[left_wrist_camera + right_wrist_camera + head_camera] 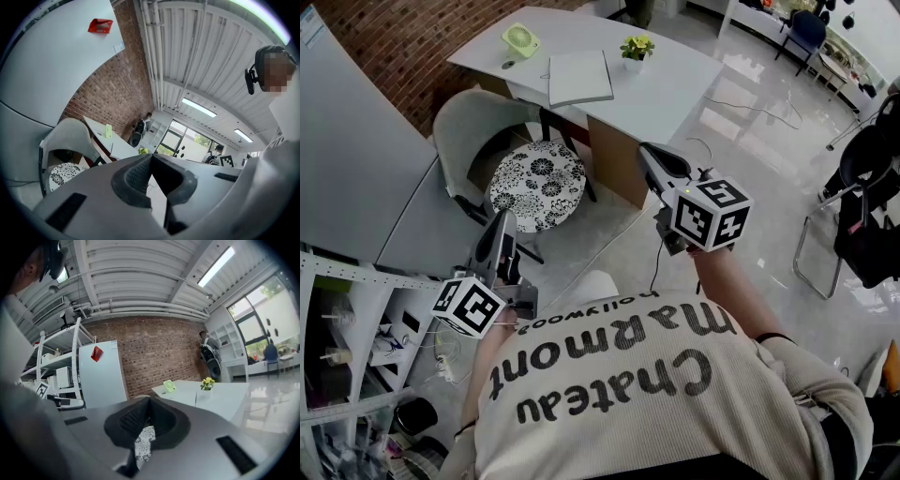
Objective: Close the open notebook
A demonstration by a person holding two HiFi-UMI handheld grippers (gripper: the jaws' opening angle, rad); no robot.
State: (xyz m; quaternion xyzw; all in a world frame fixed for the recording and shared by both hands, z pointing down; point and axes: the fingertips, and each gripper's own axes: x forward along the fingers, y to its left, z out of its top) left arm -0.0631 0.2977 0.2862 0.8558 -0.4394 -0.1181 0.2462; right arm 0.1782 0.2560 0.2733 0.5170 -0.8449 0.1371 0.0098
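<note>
Only one notebook (579,77) shows: a grey rectangle lying flat on the white desk (675,84) far ahead of the person, near the desk's middle. It shows one plain face, with no spread of pages to be made out from the head view. Two other things share the desk: one small green fan (520,39) off the notebook's left corner, and one potted plant (636,49) with yellow-green blooms just beside its right edge. None of the three touch.

One pale chair (473,122) stands at the desk's near side, with one black-and-white flowered cushion (537,185) on its seat. A brick wall (412,47) runs behind the desk.

Both grippers are well apart from the notebook, held close to the person's body. The left gripper (503,223) points roughly level toward the chair; its view shows the jaws clenched together at the tips (151,157), with nothing between them. The right gripper (645,150) is tipped slightly down toward the desk's edge, and its jaws are likewise pressed together and empty (149,399). Each carries one marker cube, two in all: the left cube (467,307) and the right cube (711,214). One white shelf rack (356,375) stands at the person's left.
</note>
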